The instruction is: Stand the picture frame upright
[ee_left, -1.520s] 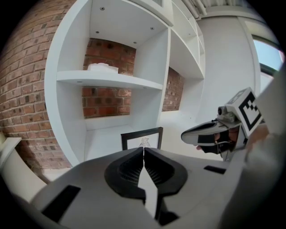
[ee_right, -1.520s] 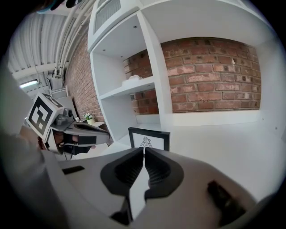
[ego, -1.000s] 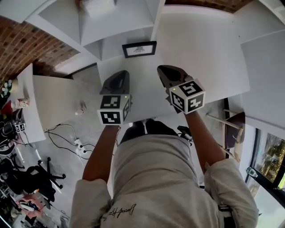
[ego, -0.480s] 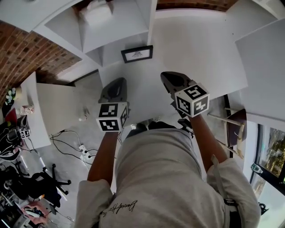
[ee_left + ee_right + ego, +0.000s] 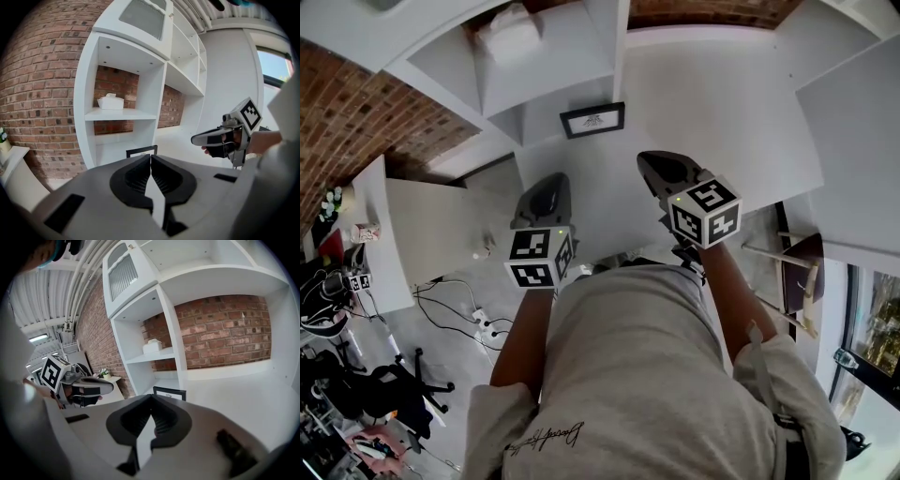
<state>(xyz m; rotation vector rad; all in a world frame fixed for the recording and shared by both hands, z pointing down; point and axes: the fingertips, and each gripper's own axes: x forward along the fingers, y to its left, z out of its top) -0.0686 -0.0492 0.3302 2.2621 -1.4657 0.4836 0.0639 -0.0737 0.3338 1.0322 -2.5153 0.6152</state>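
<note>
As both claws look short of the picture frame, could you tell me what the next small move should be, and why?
Probably open the right claw and ease it forward to the picture frame. Both it and the left claw are shut on nothing, and the frame sits ahead of them on the white counter; whether it lies flat or leans is unclear.

Not much to actually read here. The frame up at 12 o'clock in the head view has a small print with a few lines on it, way too tiny to make out. The cursive script on the shirt down at 7 o'clock is a scrawl I can't read. The left cube at 9 and the right cube at 2 only carry black-and-white square markers, no letters or numbers.
</note>
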